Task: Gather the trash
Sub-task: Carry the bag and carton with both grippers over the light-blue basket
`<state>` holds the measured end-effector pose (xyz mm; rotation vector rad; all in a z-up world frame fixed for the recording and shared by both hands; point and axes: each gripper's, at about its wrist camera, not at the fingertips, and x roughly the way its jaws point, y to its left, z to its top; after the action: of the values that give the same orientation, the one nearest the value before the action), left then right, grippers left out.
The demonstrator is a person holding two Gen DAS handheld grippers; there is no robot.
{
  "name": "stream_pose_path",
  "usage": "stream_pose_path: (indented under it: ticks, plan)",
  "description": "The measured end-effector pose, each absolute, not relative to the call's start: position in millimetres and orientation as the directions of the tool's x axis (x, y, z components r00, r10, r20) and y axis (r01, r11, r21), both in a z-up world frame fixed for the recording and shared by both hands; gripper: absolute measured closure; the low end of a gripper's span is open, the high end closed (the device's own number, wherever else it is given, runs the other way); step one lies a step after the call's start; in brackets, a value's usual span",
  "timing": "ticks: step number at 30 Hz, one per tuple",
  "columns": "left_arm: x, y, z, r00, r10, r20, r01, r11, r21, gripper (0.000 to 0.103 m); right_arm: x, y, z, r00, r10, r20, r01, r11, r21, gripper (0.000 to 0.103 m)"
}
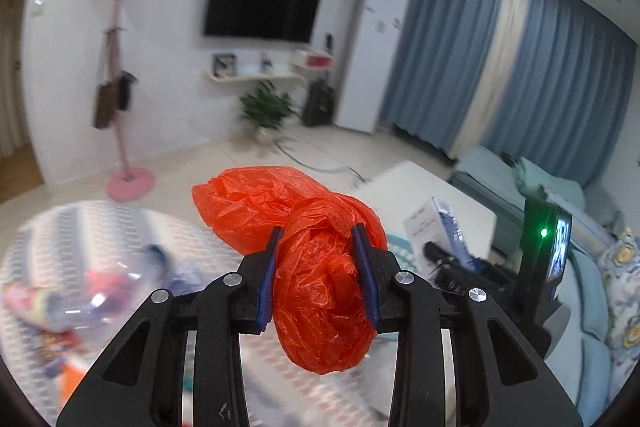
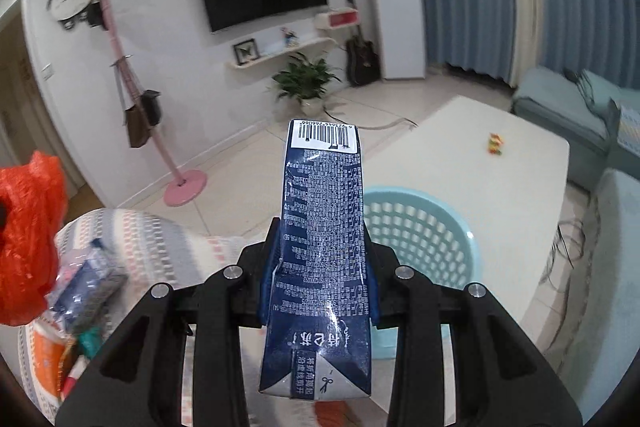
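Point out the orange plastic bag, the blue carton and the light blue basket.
orange plastic bag (image 1: 324, 267): left wrist view, crumpled middle between the pads.
blue carton (image 2: 324, 227): right wrist view, printed side panel.
light blue basket (image 2: 424, 239): right wrist view, perforated inner wall.

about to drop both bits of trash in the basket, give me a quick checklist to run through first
1. Left tongs closed on the red plastic bag: ok, pads press both sides.
2. Right tongs closed on the blue carton: ok, clamped mid-length.
3. Light blue basket in view and open at the top: ok, just behind the carton.
4. Carton over the basket opening: not ok, it sits in front of the rim.
5. Bag over the basket: not ok, it is off to the left above the patterned cloth.
6. Room left inside the basket: cannot tell, the carton hides much of it.
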<state>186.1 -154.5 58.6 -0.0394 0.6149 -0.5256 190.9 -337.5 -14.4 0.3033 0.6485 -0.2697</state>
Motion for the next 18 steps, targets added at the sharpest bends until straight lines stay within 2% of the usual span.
stream_pose_path:
  ticks: [5, 12, 18]
  plan:
    - [231.0, -217.1, 10.7, 0.592, -0.522, -0.615, 0.5, 0.836, -0.228, 0.07, 197.5, -378.4, -48.2, 0.716, -0.153, -0.681, 0.395, 0.893, 0.214, 0.072]
    - [276.4, -272.4, -70.6, 0.452, -0.511, -0.731, 0.504, 0.823, -0.263, 0.07, 213.6, -405.0, -108.6, 0.623, -0.111, -0.774, 0.42, 0.882, 0.212, 0.071]
    - [281.4, -296.4, -108.8, 0.384, -0.505, -0.773, 0.513, 0.813, -0.277, 0.069, 213.4, -424.5, -143.8, 0.562, -0.1, -0.821, 0.457, 0.865, 0.207, 0.071]
